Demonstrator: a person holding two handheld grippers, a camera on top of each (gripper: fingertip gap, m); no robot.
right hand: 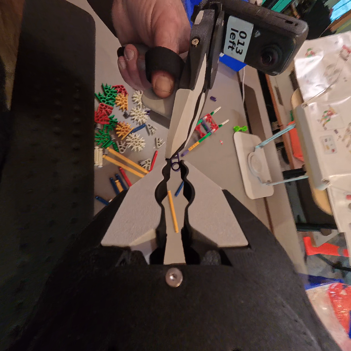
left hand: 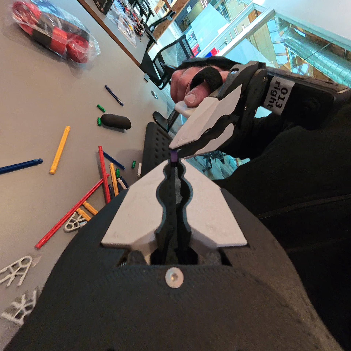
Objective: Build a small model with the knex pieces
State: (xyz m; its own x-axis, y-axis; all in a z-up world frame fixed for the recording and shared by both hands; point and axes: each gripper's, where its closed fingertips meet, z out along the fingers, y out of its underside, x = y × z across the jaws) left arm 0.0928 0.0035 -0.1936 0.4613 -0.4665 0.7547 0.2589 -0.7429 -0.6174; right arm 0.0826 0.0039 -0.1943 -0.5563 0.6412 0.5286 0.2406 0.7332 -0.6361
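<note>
- The left gripper (left hand: 174, 163) has its jaws pressed almost together, pinching the end of a small purple connector (left hand: 174, 156) at the very tips.
- The right gripper (right hand: 175, 163) has its jaws drawn in on the purple connector (right hand: 175, 163) too, nipping its looped end; a narrow gap stays between the jaws farther back, and through it a yellow rod (right hand: 172, 211) and a short blue rod (right hand: 179, 188) show on the grey table (right hand: 209, 171) below.
- The two grippers meet tip to tip, and the connector is held between them, lifted off the table.
- A hand (right hand: 152, 47) with a black strap over the thumb grips the left gripper's handle; a second hand (left hand: 191, 85) with a like strap holds the right one.
- Beneath the left gripper, red, yellow and blue rods (left hand: 103, 182) lie crossed, with white fan-shaped connectors (left hand: 16, 269) just beside them.
- Left in the right wrist view lies a heap of green, red, orange and white snowflake connectors (right hand: 117, 117).
- Just beyond the tips rests a small built piece of red, green and purple parts (right hand: 207, 123).
- To the right stands a white stand (right hand: 252, 167).
- Far off on the table, a clear bag of red wheels (left hand: 55, 32) and a black oblong pad (left hand: 116, 121).
</note>
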